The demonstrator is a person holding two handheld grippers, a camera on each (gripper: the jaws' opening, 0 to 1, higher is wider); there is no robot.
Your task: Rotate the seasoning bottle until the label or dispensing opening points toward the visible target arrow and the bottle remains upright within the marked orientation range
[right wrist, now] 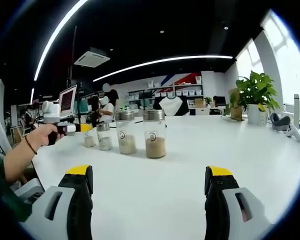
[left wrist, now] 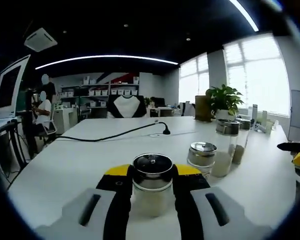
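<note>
Yellow-tipped left tool [left wrist: 152, 192] hugging the small seasoning bottle [left wrist: 152, 184] near on the white bench [left wrist: 75, 165], right tool [right wrist: 149, 187] wide open, holding nothing; next, probably turning slowly, upright.

Clear glass seasoning jars [right wrist: 155, 134] with silver lids on a white table [left wrist: 80, 165].
Pale and tan powders inside (grippers [right wrist: 150, 187] black, yellow-tipped); green potted plant [right wrist: 255, 92].

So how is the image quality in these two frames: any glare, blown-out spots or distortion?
Left gripper view: windows blown out, ceiling strip light bowed by the fisheye, lid of the gripped seasoning bottle sharp. Right gripper view: window overexposed, bottle row evenly lit, person's hand clear.
</note>
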